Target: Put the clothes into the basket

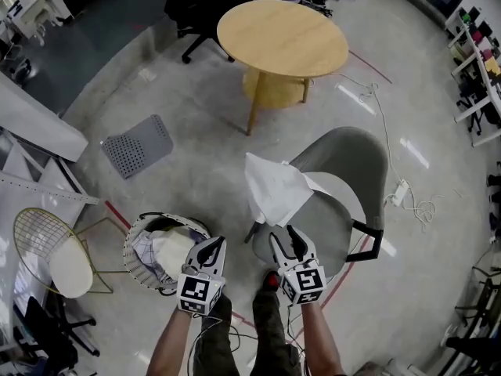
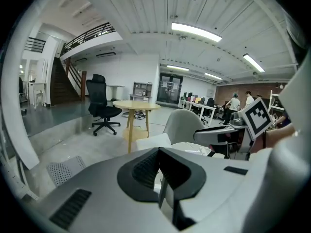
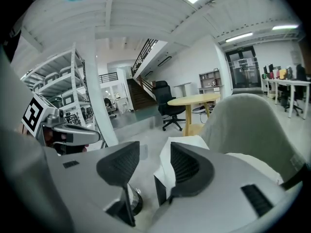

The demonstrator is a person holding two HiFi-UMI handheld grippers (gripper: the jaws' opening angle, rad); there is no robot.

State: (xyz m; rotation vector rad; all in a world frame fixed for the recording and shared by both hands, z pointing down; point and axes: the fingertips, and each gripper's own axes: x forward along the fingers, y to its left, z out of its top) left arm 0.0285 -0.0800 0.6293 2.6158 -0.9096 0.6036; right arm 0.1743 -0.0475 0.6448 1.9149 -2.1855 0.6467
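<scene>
A white garment (image 1: 274, 190) hangs over the front edge of a grey chair (image 1: 352, 159). It also shows past the jaws in the right gripper view (image 3: 166, 165). On the floor to the left stands a round wire basket (image 1: 133, 258) with light clothes in it. My left gripper (image 1: 208, 251) hovers at the basket's right rim with its fingertips together and nothing between them (image 2: 159, 152). Just below the hanging garment, my right gripper (image 1: 287, 243) stands open (image 3: 153, 152) with nothing in it, apart from the cloth.
A round wooden table (image 1: 282, 37) stands beyond the chair, with a black office chair (image 1: 200, 10) behind it. A gold wire chair (image 1: 47, 245) is at the far left. A grey perforated panel (image 1: 137, 143) and a white cable with a power strip (image 1: 399, 190) lie on the floor.
</scene>
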